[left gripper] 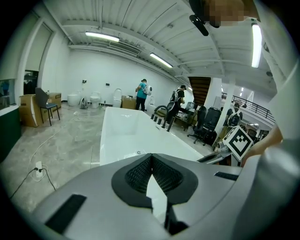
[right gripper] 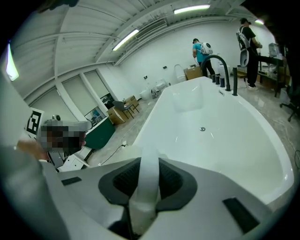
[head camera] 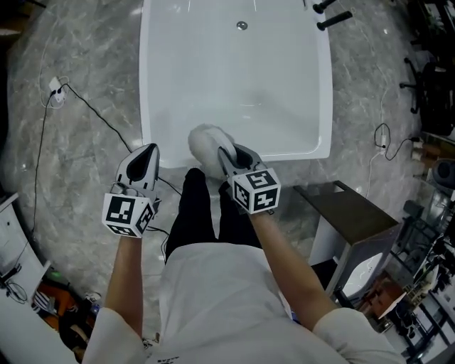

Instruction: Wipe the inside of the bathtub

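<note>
The white bathtub (head camera: 234,78) runs away from me in the head view, its drain (head camera: 242,25) at the far end. My right gripper (head camera: 227,153) hangs over the tub's near rim, shut on a white cloth (head camera: 205,144) that bulges out to its left. In the right gripper view a strip of that cloth (right gripper: 147,180) is pinched between the pads, with the tub's basin (right gripper: 211,136) beyond. My left gripper (head camera: 147,151) is held over the floor by the tub's near left corner, shut with nothing in it. The left gripper view looks along the tub (left gripper: 126,136).
Black faucet fittings (head camera: 333,18) stand on the tub's far right rim. A cable with a plug (head camera: 57,92) lies on the marble floor at left. A dark-topped cabinet (head camera: 348,213) stands to my right. People (left gripper: 142,93) work far behind the tub.
</note>
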